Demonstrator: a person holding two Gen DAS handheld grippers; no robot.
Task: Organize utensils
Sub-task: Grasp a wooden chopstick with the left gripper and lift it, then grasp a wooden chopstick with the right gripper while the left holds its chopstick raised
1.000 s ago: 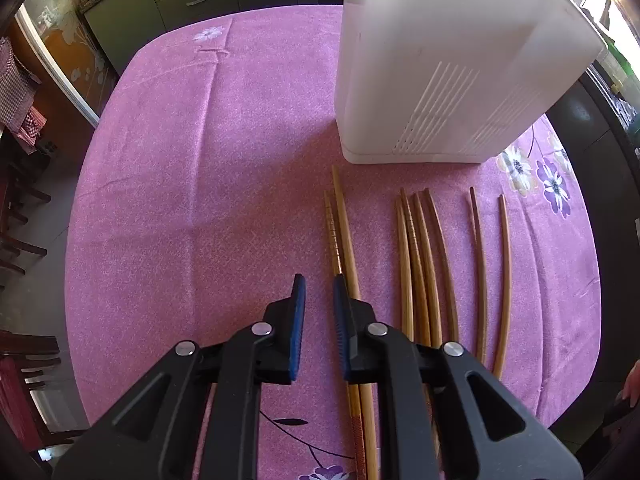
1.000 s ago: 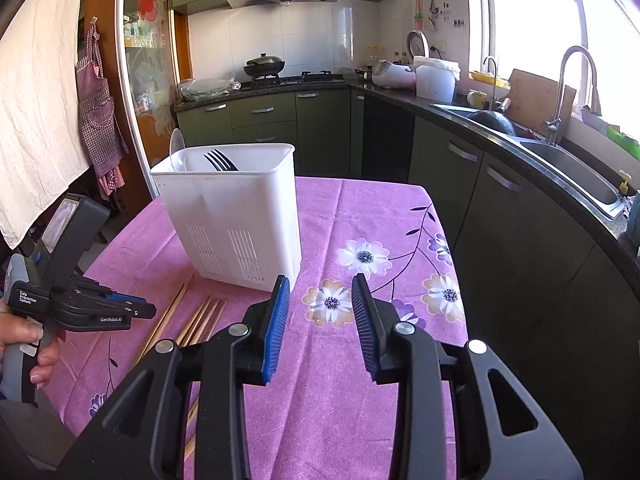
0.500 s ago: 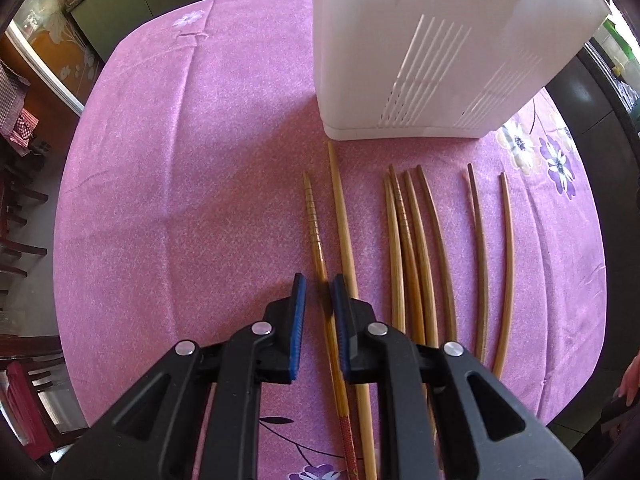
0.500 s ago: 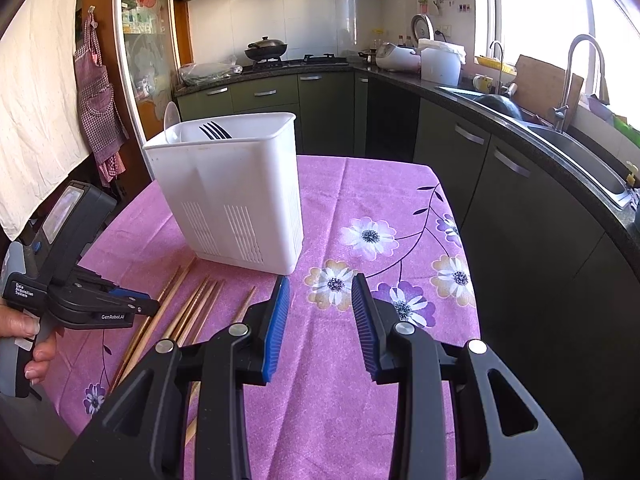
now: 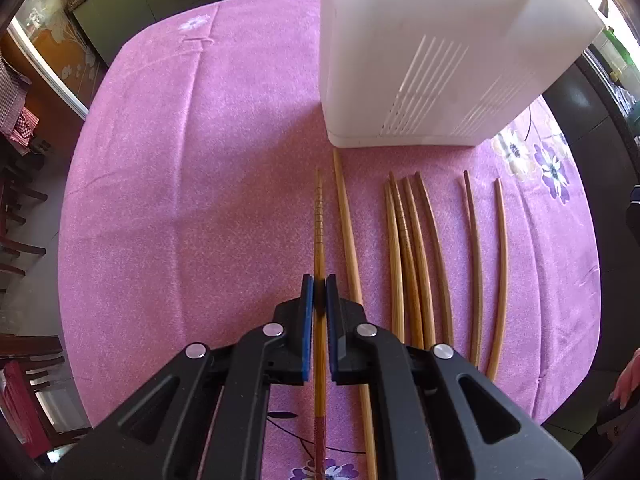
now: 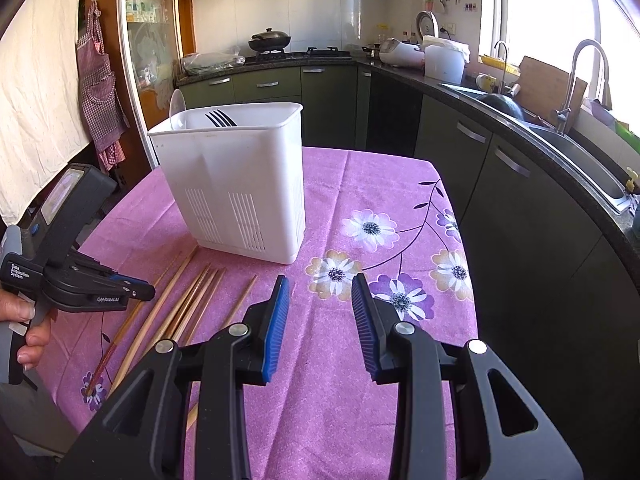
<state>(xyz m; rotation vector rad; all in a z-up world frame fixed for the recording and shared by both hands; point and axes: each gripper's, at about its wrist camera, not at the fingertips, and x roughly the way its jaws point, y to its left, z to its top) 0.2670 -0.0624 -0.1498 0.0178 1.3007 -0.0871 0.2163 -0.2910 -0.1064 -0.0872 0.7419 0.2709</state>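
Several wooden chopsticks [image 5: 408,240] lie side by side on the purple tablecloth, in front of a white utensil holder [image 5: 420,60]. My left gripper [image 5: 319,280] points steeply down over the leftmost, ridged chopstick [image 5: 319,220]. Its jaws are closing, and the blue pads press on the stick's middle. In the right wrist view the left gripper [image 6: 146,291] sits low over that chopstick [image 6: 120,332], held by a hand. The holder [image 6: 232,184] has a dark fork [image 6: 221,119] and a spoon [image 6: 177,104] in it. My right gripper [image 6: 320,284] hovers open above the floral cloth with nothing between its fingers.
The table [image 6: 360,420] is small, and its edges lie close on every side. Dark green cabinets and a counter with a sink [image 6: 576,148] run along the right. Chairs [image 5: 20,240] stand to the left of the table.
The left gripper shifted from beside the two leftmost chopsticks to straddle the ridged one, then shut on it. The right gripper kept its place and its opening.
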